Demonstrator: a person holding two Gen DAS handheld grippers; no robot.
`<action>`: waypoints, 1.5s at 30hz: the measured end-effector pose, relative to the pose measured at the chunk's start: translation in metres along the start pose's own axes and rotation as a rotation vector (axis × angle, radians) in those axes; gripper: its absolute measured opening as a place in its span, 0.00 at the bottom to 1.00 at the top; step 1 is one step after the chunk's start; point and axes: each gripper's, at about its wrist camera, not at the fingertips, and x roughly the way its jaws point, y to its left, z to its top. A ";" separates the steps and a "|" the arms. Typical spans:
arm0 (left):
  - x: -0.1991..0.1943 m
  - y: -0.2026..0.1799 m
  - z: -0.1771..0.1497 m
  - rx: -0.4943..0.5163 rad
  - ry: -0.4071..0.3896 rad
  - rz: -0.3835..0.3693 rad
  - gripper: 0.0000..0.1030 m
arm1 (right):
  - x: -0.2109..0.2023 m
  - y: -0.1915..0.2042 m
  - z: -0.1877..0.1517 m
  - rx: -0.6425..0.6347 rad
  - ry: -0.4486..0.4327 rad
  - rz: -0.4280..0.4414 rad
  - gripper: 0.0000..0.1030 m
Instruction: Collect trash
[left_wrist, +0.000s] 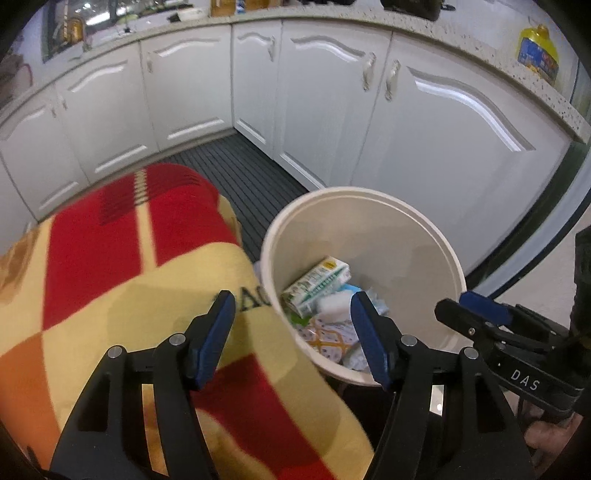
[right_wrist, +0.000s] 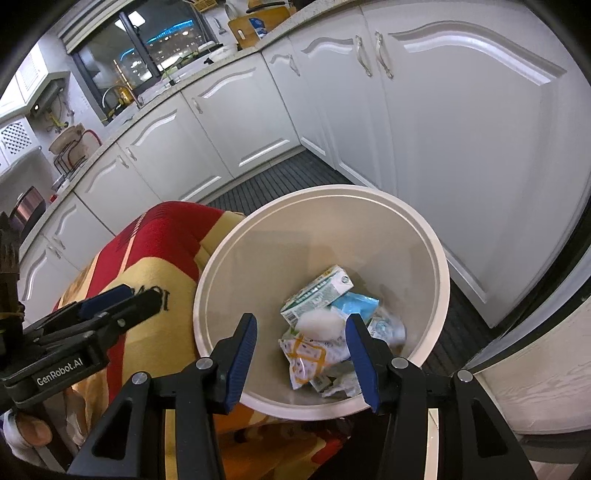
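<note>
Trash (right_wrist: 325, 325) lies in the bin (right_wrist: 424, 236) below both tools (right_wrist: 301, 354), parted and empty.

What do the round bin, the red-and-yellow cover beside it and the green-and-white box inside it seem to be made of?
Bin: likely plastic, smooth cream wall with a moulded rim, matte sheen.
Cover: woven or fleecy fabric; it drapes softly and looks fuzzy.
Box: probably coated carton; printed faces, creased and dented.

In the round cream bin (right_wrist: 258, 236) I see a green-white carton (right_wrist: 317, 291) lying tilted, a white lump (right_wrist: 319, 323) near it, and crumpled wrappers (right_wrist: 310, 354) nearest me.
</note>
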 end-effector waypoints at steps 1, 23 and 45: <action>-0.004 0.002 -0.001 -0.006 -0.010 0.017 0.62 | -0.001 0.001 -0.001 -0.001 0.000 0.000 0.47; -0.129 0.017 -0.029 -0.038 -0.264 0.156 0.62 | -0.099 0.086 -0.020 -0.143 -0.225 -0.030 0.69; -0.197 0.015 -0.044 -0.033 -0.402 0.163 0.62 | -0.160 0.118 -0.035 -0.189 -0.378 -0.078 0.84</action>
